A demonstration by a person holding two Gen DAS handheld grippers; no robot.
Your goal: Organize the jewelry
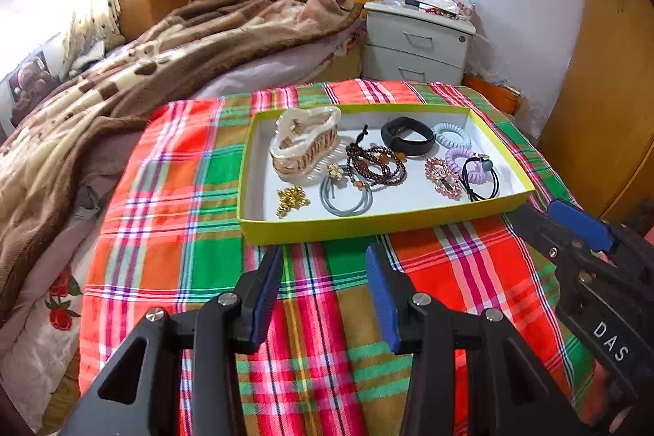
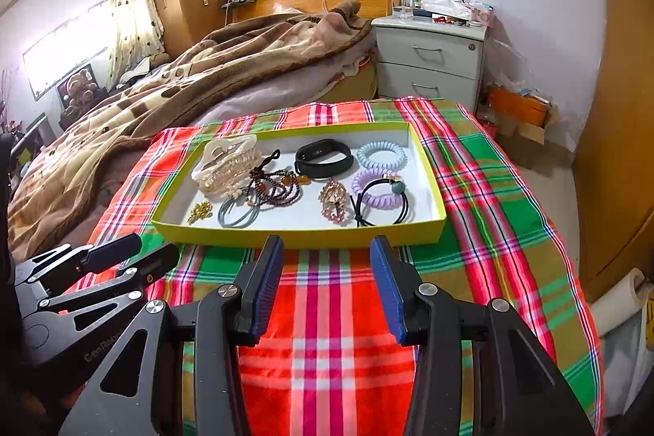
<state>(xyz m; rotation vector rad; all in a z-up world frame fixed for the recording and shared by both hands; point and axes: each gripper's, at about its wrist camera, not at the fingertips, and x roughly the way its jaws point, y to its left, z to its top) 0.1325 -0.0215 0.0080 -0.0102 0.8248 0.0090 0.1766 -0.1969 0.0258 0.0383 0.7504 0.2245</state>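
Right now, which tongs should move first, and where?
Probably the right tongs: ease them forward over the tray's near wall toward the black hair tie. Both tongs are open and empty, short of the tray, and every piece lies inside; that tie sits nearest the right side.

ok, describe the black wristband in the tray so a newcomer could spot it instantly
On the plaid cloth sits a shallow yellow-green cardboard tray with a white floor. Along its far wall, between the dark beaded bracelets and the pale blue spiral hair tie, lies the black band. It is the only wide, smooth, matte black loop; the black elastic hair tie nearby is thin cord.
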